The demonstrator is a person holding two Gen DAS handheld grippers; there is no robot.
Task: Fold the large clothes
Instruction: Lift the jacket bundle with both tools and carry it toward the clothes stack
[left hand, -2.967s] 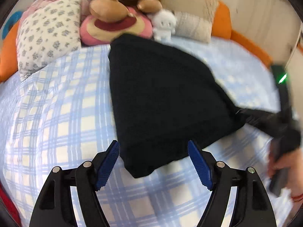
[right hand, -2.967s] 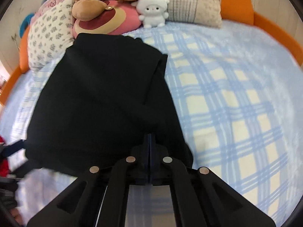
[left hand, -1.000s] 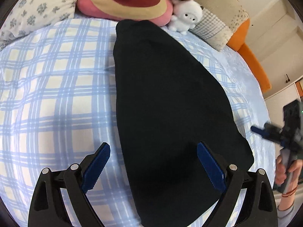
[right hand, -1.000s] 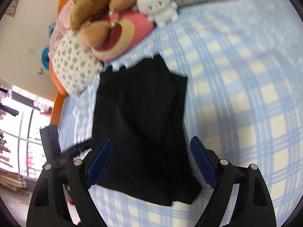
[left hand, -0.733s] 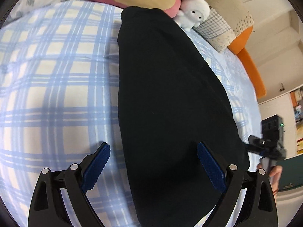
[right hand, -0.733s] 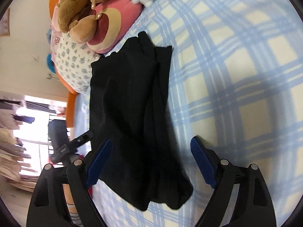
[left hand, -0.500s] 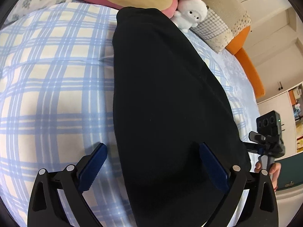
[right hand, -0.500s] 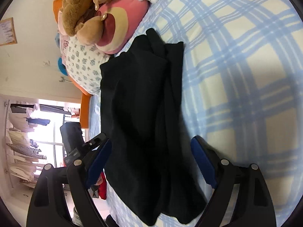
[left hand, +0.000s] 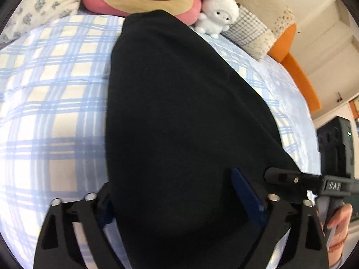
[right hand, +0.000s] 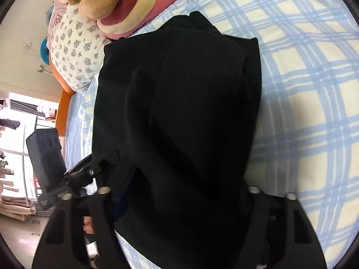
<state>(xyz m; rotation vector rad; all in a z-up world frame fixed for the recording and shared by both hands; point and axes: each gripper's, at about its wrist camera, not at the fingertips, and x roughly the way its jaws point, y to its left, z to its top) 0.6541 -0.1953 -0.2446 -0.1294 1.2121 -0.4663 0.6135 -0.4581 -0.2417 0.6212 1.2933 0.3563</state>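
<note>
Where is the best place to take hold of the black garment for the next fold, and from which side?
Probably at its near end. The black garment lies as a long strip on the checked bed cover, its far end by the plush toys. The left tool and right tool already straddle the near corners, open. Come in from the near side, one tool per corner.

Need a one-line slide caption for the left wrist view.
Left gripper open, fingers straddling the near end of a folded black garment on a blue plaid bed.
</note>
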